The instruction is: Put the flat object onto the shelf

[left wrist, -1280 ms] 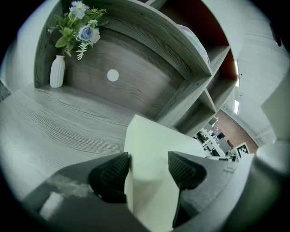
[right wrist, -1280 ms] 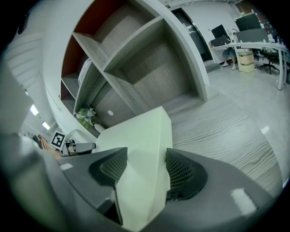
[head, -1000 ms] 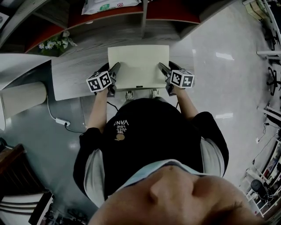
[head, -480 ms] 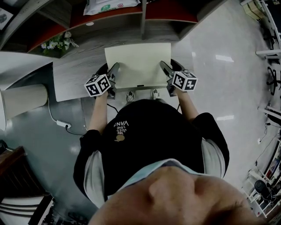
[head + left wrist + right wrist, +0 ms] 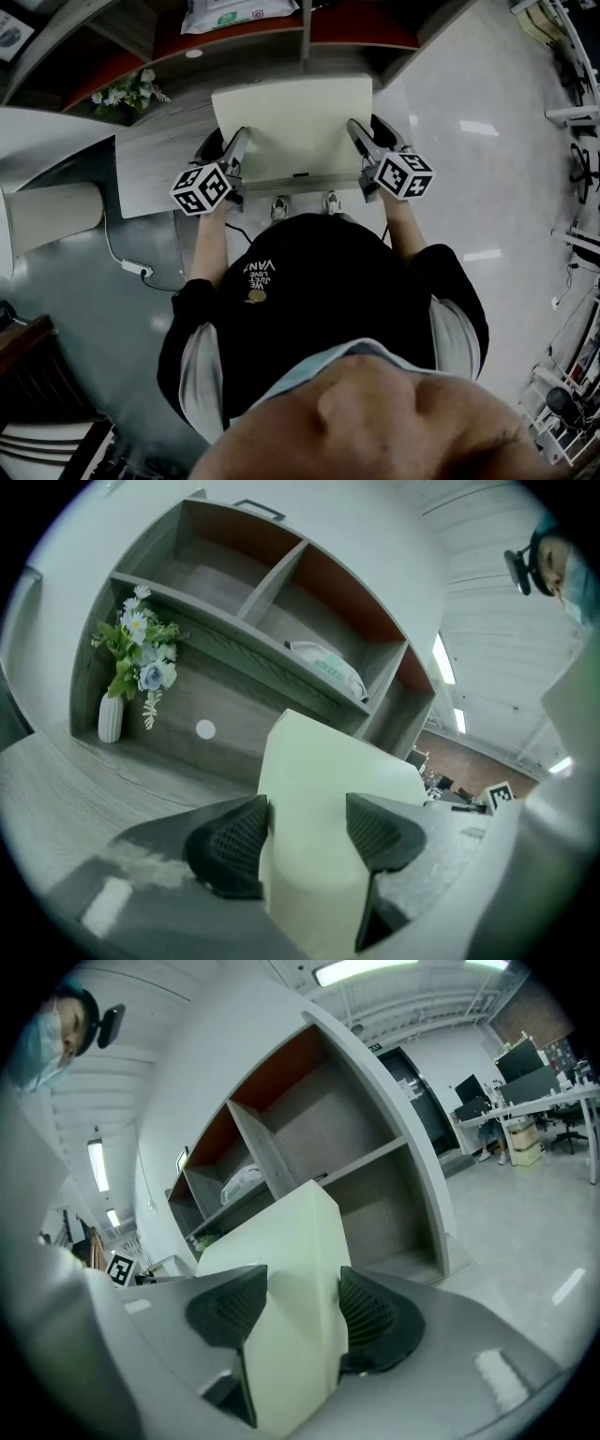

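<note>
A small white vase (image 5: 111,718) stands upright on the grey wood-grain worktop (image 5: 56,780) and holds white and blue flowers (image 5: 141,663) with green leaves. Just to its right, a round white dot (image 5: 205,729) shows on the grey surface behind. Higher up and further right lies a white bag (image 5: 328,666) with green print. On the glossy pale floor (image 5: 487,169), at the left of the head view, lies a white power strip (image 5: 134,268) with its cable. Far behind, office desks (image 5: 562,1101) carry dark monitors (image 5: 530,1080) under a long ceiling light (image 5: 375,969).
</note>
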The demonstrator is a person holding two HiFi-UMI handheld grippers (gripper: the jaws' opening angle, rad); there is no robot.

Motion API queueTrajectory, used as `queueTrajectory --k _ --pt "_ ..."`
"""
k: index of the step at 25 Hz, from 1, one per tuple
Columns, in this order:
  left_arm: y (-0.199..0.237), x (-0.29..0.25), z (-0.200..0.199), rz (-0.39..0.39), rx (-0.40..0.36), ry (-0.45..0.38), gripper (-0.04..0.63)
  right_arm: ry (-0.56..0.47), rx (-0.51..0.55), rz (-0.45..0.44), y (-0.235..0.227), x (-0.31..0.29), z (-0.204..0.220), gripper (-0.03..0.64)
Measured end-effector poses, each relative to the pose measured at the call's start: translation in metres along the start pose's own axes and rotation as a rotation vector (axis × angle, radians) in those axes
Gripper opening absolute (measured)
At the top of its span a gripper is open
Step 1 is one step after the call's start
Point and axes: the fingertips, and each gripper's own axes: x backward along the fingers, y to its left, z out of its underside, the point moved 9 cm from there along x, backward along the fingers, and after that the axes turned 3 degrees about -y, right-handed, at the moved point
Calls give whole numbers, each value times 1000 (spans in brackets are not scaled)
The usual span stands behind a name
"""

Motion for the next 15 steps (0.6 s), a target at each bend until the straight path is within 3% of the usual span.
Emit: queueTrajectory --k 15 --pt "-25 19 -45 46 -78 -148 261 -145 47 -65 23 9 -44 229"
